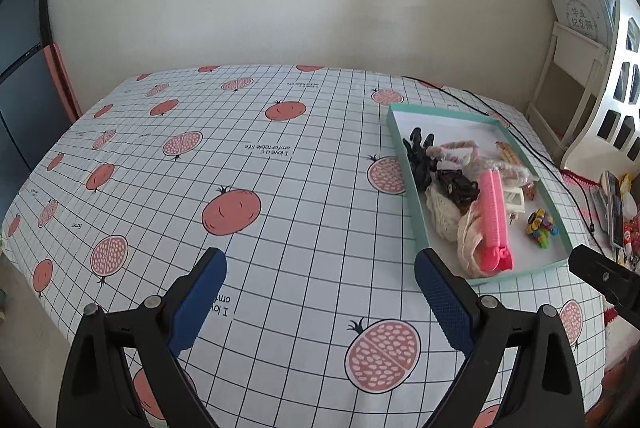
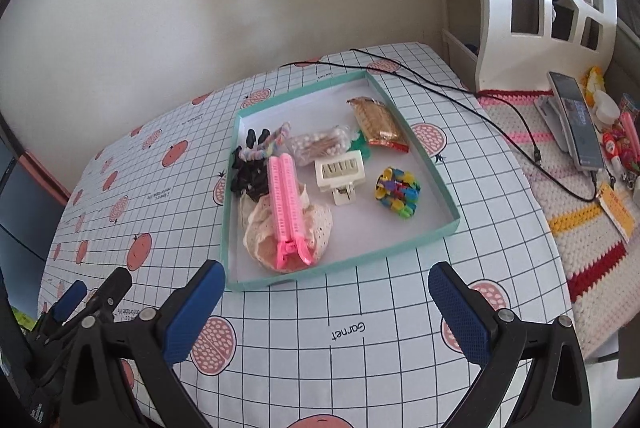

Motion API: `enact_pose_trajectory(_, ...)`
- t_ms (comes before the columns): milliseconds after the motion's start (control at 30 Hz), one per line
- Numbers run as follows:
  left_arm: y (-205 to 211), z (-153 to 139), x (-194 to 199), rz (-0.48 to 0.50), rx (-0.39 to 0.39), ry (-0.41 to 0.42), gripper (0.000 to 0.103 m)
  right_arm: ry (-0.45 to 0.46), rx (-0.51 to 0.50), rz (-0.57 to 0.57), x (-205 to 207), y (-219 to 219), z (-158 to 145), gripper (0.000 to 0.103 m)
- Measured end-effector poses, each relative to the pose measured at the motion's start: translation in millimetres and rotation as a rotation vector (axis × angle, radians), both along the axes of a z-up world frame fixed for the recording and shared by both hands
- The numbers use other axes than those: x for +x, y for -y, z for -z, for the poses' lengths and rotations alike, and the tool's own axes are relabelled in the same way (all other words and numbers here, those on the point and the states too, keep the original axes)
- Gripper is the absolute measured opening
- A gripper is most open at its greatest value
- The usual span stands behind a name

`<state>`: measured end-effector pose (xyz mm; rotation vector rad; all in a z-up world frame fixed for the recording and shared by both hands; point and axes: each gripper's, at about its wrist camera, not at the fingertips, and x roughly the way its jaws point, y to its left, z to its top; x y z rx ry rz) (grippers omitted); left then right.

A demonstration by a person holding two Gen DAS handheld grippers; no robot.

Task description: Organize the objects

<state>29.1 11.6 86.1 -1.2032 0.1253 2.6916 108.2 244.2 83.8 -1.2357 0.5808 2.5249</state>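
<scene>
Shallow teal tray (image 2: 436,167) on checked cloth, pink clip (image 2: 286,199) atop cream lace, multicoloured clips (image 2: 398,192) apart.

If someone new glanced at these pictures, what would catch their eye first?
Probably the teal tray of hair accessories on the pomegranate-print tablecloth, with the pink clip lying over a cream lace piece near its front edge. Both the left gripper and right gripper hover open before it.

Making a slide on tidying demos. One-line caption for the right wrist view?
Open right gripper faces a teal tray holding a pink hair clip, cream claw clip and other small accessories.
</scene>
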Motion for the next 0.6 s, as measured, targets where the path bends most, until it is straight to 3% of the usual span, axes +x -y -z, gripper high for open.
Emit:
enact_pose_trajectory(367, 6, 57, 3, 0.007, -0.036, 0.109, 0.095, 0.118, 0.054, -0.01, 3, 9, 59, 0.103)
enact_pose_trajectory(600, 16, 71, -6, -0.017, -0.027, 0.155, 0.095, 0.151, 0.08, -0.016, 2, 14, 78, 0.103)
